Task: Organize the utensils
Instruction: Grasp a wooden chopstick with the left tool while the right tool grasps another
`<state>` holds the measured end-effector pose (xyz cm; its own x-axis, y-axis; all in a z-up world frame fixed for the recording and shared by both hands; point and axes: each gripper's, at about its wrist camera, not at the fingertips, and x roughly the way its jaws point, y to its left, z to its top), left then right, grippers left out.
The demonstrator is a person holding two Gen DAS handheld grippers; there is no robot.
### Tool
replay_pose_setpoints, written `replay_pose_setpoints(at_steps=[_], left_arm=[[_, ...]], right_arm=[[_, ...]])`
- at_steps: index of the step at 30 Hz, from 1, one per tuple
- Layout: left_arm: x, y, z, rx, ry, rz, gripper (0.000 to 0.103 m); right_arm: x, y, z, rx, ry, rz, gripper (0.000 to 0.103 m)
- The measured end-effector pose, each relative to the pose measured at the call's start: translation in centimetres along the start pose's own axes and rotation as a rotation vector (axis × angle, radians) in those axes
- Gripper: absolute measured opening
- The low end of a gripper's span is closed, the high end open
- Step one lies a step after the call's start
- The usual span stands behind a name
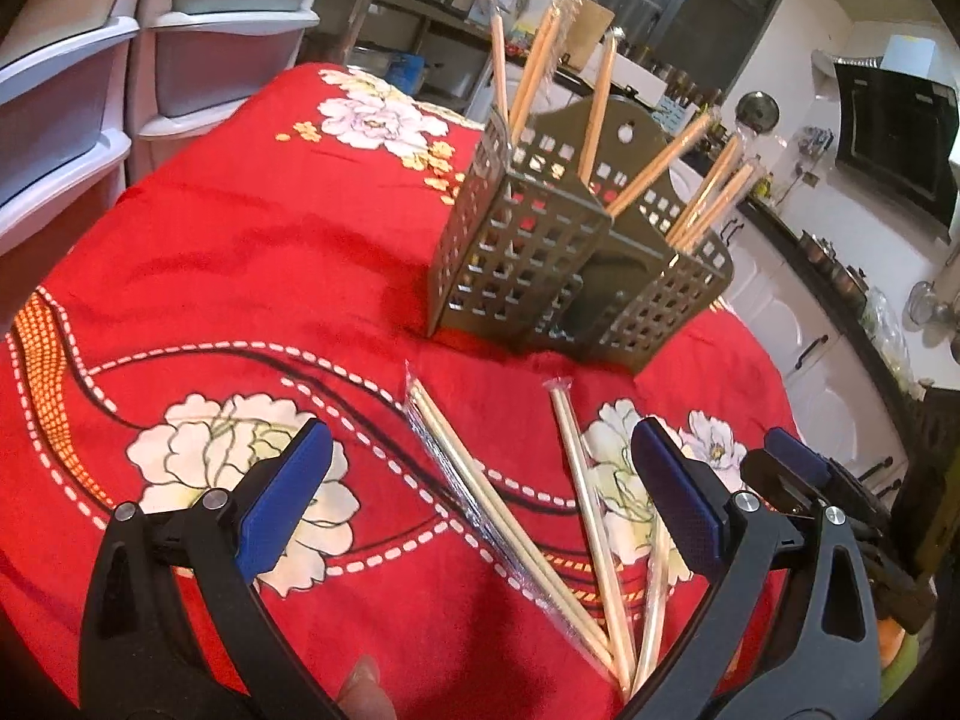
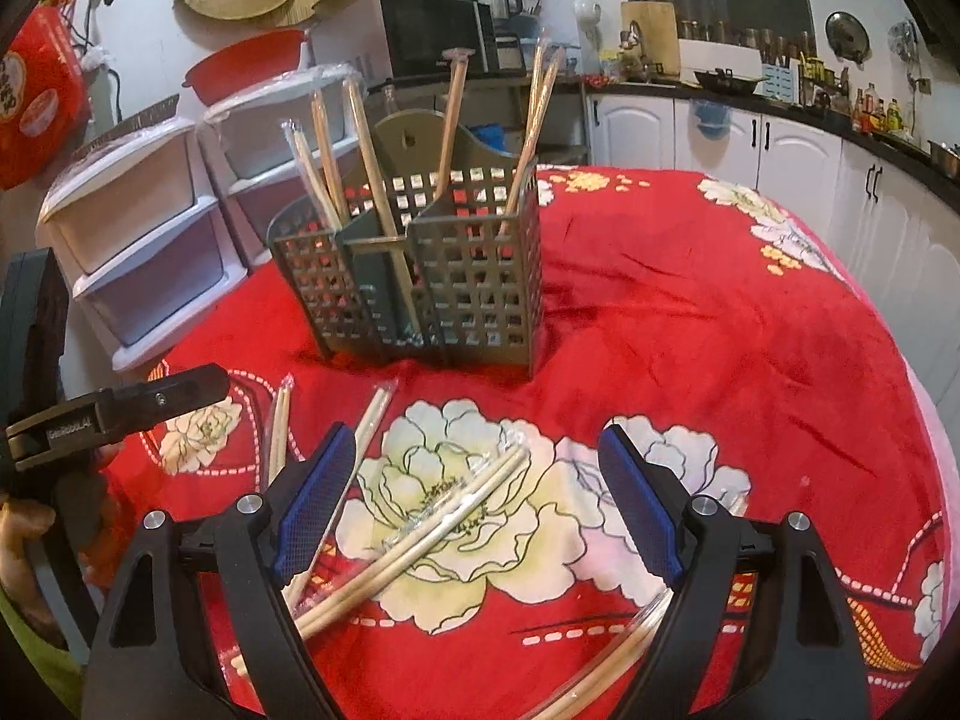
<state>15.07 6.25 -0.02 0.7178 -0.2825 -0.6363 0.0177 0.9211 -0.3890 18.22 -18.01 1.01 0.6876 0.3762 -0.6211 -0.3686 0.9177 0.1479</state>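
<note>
Here, on a round table under a red floral cloth (image 2: 690, 312), a grey perforated utensil holder (image 2: 420, 276) stands upright with several wrapped chopstick pairs (image 2: 543, 96) leaning in its compartments. More wrapped chopsticks lie loose on the cloth (image 1: 510, 510) in front of the holder. The left gripper (image 1: 480, 474) and right gripper (image 2: 477, 498) both hover above these loose pairs, jaws spread wide with nothing between the blue pads (image 2: 318, 504).

Grey perforated utensil holder (image 2: 414, 276) upright mid-tabletop, wrapped chopsticks (image 2: 360, 150) leaning inside; more wrapped pairs (image 1: 510, 516) flat near front edge, apparently four.
</note>
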Motion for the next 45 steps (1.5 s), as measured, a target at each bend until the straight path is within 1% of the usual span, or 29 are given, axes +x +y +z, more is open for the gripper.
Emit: replay_pose_setpoints(at_steps=[6,9,11,14,18,21,24,27,31,33,35,38,41,45], left_arm=[[1.1,-0.1,-0.6,0.006,0.039,-0.004,0.09],[2.0,0.3,-0.7,-0.012,0.067,-0.022,0.081],[2.6,0.7,-0.7,-0.04,0.093,-0.041,0.068],[3.8,1.6,-0.9,-0.092,0.13,-0.063,0.056],[4.1,2.1,-0.5,-0.126,0.132,-0.08,0.054],[4.4,2.3,-0.2,-0.134,0.133,-0.073,0.051],[4.8,2.2,0.0,-0.137,0.132,-0.066,0.05],[5.3,1.9,0.4,-0.119,0.129,-0.047,0.049],[6.1,1.6,1.0,-0.099,0.124,-0.004,0.044],[6.4,1.5,1.2,-0.092,0.122,0.018,0.038],[6.7,1.5,1.4,-0.09,0.119,0.043,0.03],[6.9,1.6,1.6,-0.087,0.115,0.058,0.024],[7.1,1.6,1.8,-0.076,0.113,0.073,0.021],[7.1,1.7,1.8,-0.073,0.109,0.085,0.014]], right_arm=[[0.9,0.0,-0.6,0.006,0.035,0.012,0.08],[1.6,-0.1,-0.9,0.016,0.066,0.029,0.08],[2.1,-0.1,-1.0,0.025,0.087,0.038,0.079],[3.0,-0.3,-1.2,0.043,0.124,0.065,0.069],[4.3,-0.9,-1.4,0.088,0.175,0.077,0.065],[5.7,-1.4,-1.6,0.125,0.218,0.085,0.063],[6.4,-1.5,-1.3,0.128,0.224,0.083,0.063],[7.0,-1.5,-1.0,0.132,0.23,0.085,0.061],[7.9,-1.4,-0.7,0.11,0.227,0.062,0.051],[8.2,-1.3,-0.5,0.109,0.227,0.055,0.046],[8.5,-1.3,-0.2,0.113,0.224,0.049,0.036],[8.9,-1.3,0.0,0.102,0.22,0.039,0.03],[9.2,-1.2,0.2,0.09,0.219,0.032,0.027],[9.5,-1.1,0.5,0.082,0.219,0.024,0.021]])
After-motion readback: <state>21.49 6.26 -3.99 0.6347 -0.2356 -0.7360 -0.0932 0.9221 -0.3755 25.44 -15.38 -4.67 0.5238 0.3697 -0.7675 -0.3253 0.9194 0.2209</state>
